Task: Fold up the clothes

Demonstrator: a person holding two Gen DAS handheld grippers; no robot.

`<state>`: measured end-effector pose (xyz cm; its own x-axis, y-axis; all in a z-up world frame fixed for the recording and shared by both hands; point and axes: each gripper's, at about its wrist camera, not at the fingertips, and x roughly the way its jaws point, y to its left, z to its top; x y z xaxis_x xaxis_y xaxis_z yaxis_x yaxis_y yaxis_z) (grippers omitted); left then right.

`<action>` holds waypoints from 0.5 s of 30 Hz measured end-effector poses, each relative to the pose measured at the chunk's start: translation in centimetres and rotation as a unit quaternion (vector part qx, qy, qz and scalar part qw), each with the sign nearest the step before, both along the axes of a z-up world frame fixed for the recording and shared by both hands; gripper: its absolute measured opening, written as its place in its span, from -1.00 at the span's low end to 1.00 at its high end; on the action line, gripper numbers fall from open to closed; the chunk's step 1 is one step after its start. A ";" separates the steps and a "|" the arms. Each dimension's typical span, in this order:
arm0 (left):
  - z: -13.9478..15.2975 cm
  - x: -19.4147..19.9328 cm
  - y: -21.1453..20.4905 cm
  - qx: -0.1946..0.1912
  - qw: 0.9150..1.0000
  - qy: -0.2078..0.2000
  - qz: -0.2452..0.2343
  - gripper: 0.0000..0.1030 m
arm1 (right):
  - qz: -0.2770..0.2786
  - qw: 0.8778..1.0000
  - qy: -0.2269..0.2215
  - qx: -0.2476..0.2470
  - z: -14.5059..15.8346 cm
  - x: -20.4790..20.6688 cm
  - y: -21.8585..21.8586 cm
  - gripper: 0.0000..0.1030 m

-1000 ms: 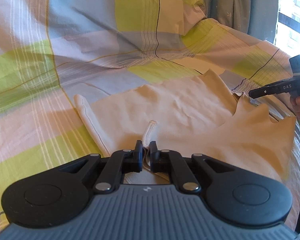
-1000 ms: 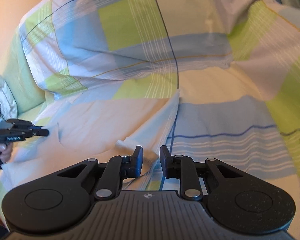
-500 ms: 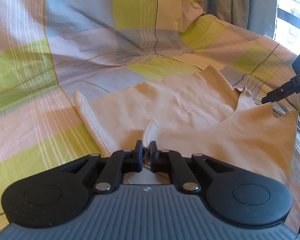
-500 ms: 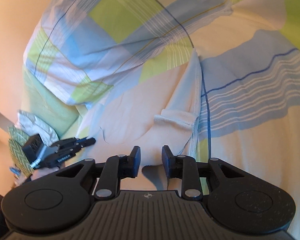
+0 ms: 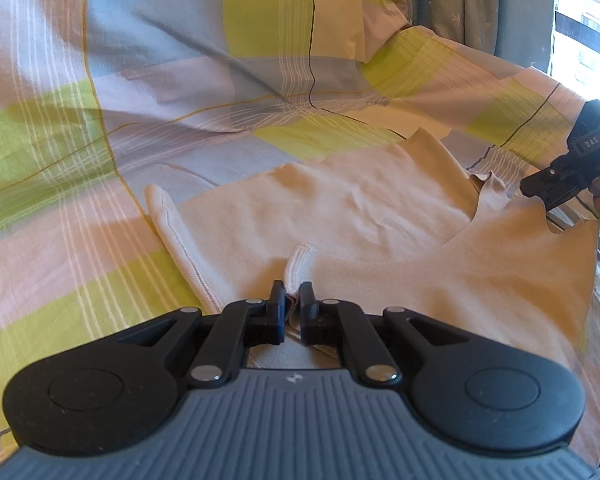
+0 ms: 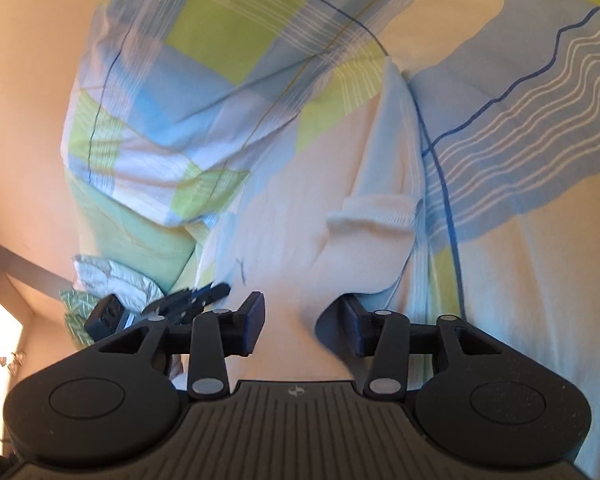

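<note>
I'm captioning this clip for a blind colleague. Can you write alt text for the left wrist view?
The left gripper is shut on a hem of a beige garment spread flat on a checked bedsheet. At the right edge, the right gripper, held in a hand, hovers at the garment's far corner, jaws opening.

You have one beige garment [image 5: 380, 240] lying on one checked bedsheet [image 5: 180, 80], two grippers, left [image 5: 292, 304] and right [image 6: 302, 320], one curtain [image 5: 472, 4] far right, one window [image 5: 584, 20].
</note>
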<state>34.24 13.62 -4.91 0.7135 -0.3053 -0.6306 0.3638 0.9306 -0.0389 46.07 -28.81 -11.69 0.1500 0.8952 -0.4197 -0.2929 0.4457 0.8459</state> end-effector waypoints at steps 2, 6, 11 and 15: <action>0.0 0.0 0.0 0.000 1.000 -0.001 0.000 -0.93 | -0.012 1.000 0.006 0.004 -0.5 1.1 0.0 -0.13; -0.2 0.0 0.0 -0.002 1.000 -0.003 0.001 -0.93 | -0.057 0.995 -0.076 0.013 1.0 1.9 -0.7 -0.11; 0.0 -0.1 0.0 0.002 1.000 -0.004 -0.001 -0.93 | -0.052 0.993 -0.108 -0.013 1.2 2.4 -0.6 -0.11; 0.2 -0.2 -0.1 0.007 1.000 -0.005 -0.005 -0.93 | -0.035 0.988 -0.138 -0.059 1.1 1.1 -0.9 -0.11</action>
